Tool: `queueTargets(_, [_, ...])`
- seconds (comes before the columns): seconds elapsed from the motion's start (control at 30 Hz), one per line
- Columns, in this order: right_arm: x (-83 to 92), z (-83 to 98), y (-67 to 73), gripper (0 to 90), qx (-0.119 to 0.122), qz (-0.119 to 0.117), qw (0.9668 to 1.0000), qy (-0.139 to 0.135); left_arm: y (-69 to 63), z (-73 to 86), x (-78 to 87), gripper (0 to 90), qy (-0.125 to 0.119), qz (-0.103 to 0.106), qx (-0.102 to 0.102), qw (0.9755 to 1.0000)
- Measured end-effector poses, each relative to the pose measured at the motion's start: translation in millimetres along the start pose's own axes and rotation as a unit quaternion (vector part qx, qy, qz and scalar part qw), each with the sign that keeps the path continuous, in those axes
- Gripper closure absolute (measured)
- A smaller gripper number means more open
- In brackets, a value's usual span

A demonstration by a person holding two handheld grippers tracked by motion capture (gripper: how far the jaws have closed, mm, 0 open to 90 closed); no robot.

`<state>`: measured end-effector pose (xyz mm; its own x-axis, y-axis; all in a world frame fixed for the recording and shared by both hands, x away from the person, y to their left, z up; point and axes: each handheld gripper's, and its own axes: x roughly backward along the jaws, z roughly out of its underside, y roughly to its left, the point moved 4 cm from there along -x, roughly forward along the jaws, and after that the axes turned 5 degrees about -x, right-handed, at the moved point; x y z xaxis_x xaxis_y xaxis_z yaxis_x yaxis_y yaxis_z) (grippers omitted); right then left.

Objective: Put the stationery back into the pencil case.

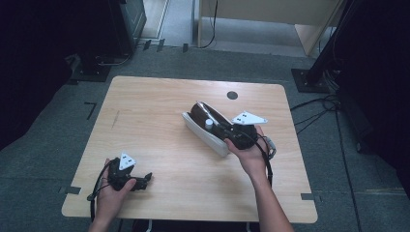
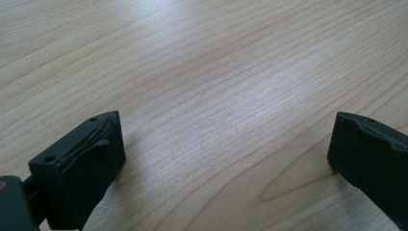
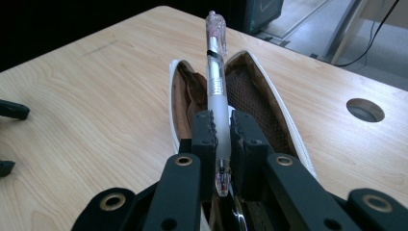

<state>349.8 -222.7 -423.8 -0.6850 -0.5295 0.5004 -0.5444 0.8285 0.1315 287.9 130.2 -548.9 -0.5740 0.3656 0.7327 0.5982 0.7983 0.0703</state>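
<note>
A white pencil case (image 1: 205, 129) with a brown lining lies open on the wooden table (image 1: 159, 111), right of the middle. My right gripper (image 1: 218, 128) hovers over its near end, shut on a clear and white pen (image 3: 215, 72). The pen points away along the case's opening (image 3: 250, 94), and its tip sticks out behind the pads (image 3: 206, 132). My left gripper (image 1: 146, 180) rests at the table's front left, open, with only bare wood between its jaws (image 2: 226, 144). Its two jaw tips also appear at the left edge of the right gripper view (image 3: 7, 139).
A round cable hole (image 1: 232, 95) sits in the table near the far edge, right of the case (image 3: 365, 109). Grey carpet surrounds the table. Dark stand bases (image 1: 309, 79) and cables (image 1: 319, 108) lie on the floor at the far right.
</note>
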Motion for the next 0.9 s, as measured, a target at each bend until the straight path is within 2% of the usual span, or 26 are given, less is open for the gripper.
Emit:
queueTargets(0.33, [-15.7, 6.9, -4.5, 81.0, 0.001, 0.000, 0.9995, 0.032, -0.3, -0.1, 0.0, 0.0, 0.000, 0.001, 0.000, 1.0000])
queueTargets(0.63, [-16.1, 7.1, -11.6, 80.8, -0.011, -0.011, 0.9992, 0.036, -0.5, -0.1, -0.1, 0.0, -0.001, 0.002, 0.000, 1.0000])
queueTargets(0.9, [-12.9, 6.4, -13.6, 80.8, -0.013, -0.008, 0.9994, 0.030, -0.5, -0.1, -0.1, 0.0, -0.001, 0.002, -0.001, 1.0000])
